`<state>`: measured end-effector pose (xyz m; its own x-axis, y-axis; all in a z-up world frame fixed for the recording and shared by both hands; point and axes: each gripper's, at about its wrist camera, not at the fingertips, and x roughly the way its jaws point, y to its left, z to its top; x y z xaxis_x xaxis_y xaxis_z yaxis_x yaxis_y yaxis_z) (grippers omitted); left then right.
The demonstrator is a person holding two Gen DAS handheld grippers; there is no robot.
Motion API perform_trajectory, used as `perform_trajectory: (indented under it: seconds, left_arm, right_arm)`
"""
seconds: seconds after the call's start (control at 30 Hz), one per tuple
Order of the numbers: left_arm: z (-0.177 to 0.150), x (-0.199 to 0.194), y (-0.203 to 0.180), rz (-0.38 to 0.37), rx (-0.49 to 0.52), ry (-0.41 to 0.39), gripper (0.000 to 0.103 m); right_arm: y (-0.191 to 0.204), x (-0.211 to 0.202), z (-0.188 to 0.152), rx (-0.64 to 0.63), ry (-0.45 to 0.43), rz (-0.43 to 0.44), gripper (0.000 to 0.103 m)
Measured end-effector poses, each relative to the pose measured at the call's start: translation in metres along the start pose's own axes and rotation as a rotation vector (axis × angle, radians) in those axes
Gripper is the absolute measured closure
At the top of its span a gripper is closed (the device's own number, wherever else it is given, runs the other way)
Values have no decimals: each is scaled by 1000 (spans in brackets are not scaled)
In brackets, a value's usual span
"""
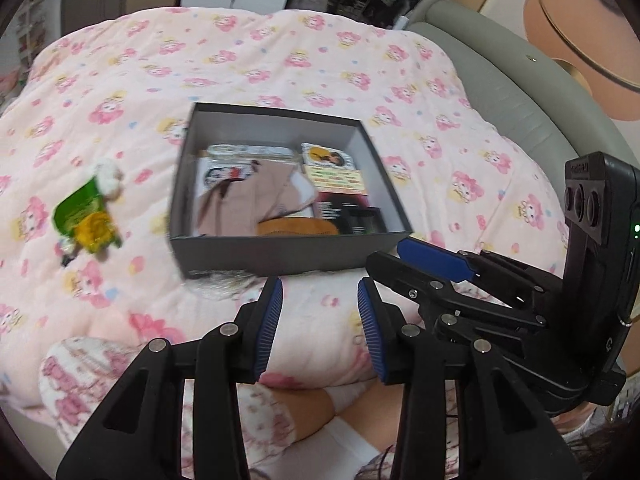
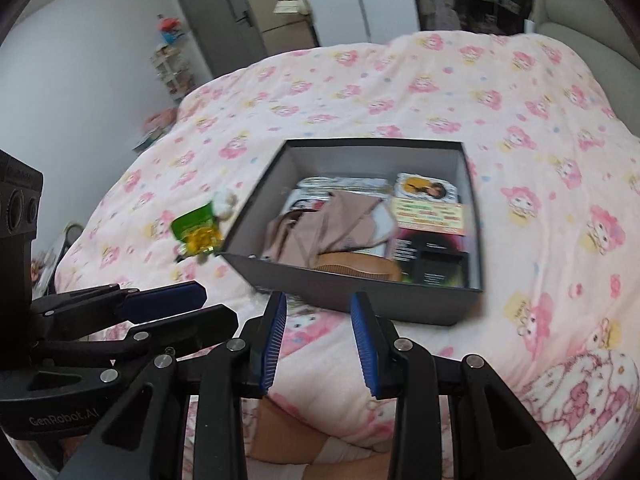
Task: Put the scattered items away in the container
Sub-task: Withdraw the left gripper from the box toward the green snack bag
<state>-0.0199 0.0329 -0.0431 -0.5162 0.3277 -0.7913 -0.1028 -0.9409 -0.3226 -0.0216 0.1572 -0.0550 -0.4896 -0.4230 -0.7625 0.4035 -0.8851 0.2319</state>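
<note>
- Two grippers, left gripper (image 1: 320, 328) and right gripper (image 2: 318, 340): fingers spread, nothing pinched.
- Grey box (image 1: 280, 258), frame centre, on pink quilt (image 1: 120, 80): partly filled.
- Green-yellow toy (image 1: 90, 220), left of box, on quilt.

Both tools: black linkage arms, silver rivets, ribbed blue pads (image 1: 269, 328).

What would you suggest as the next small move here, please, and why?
Probably swing the left gripper toward the green and yellow toy. It lies on the quilt outside the grey box, on the left gripper's side, while other items already sit inside. Both grippers' fingers are apart and hold nothing.
</note>
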Motion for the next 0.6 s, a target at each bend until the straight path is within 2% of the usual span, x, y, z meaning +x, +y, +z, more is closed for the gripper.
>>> perform_trajectory:
  seconds: [0.27, 0.4, 0.5, 0.6]
  left_arm:
    - [-13, -34, 53, 61, -76, -45, 67]
    - [-15, -51, 99, 74, -164, -82, 64]
    - [-18, -59, 128, 101, -201, -105, 64]
    - [-25, -62, 165, 141, -236, -103, 64]
  right_arm:
    - [57, 19, 8, -104, 27, 52, 72]
    - [91, 41, 21, -149, 55, 143, 72]
    - [104, 60, 30, -114, 45, 271, 72]
    - [109, 92, 35, -65, 82, 211, 72]
